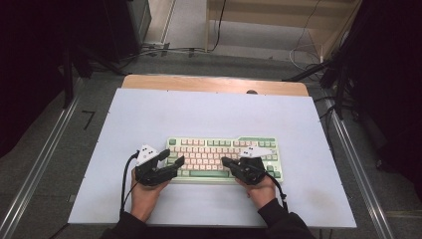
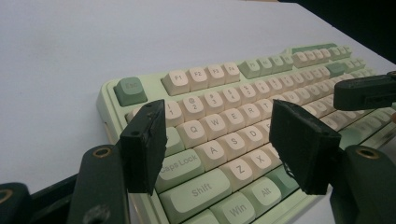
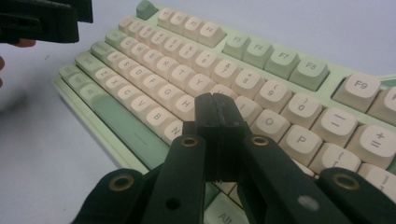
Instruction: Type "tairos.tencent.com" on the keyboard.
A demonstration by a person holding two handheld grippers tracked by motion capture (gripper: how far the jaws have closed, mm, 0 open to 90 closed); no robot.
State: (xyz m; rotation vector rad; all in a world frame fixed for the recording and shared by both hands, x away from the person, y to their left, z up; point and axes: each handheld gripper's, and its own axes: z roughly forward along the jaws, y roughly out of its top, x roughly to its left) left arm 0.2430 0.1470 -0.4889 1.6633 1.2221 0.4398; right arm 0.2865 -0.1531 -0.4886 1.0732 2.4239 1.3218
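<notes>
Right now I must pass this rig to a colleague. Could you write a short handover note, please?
Left gripper: jaws open, nothing between them, hovering over the left end of the keyboard, near the A and Z keys.
Right gripper: jaws shut, empty, tip over the letter keys near H and J; contact cannot be told.
Keyboard lies flat on the white table, near the front edge.
Done: both grippers are in place over the keys.
Left: probably pressing keys; I cannot tell which.

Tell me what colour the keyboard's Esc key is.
The Esc key is a muted green, darker than the keyboard case; the left gripper view shows it best.
</notes>
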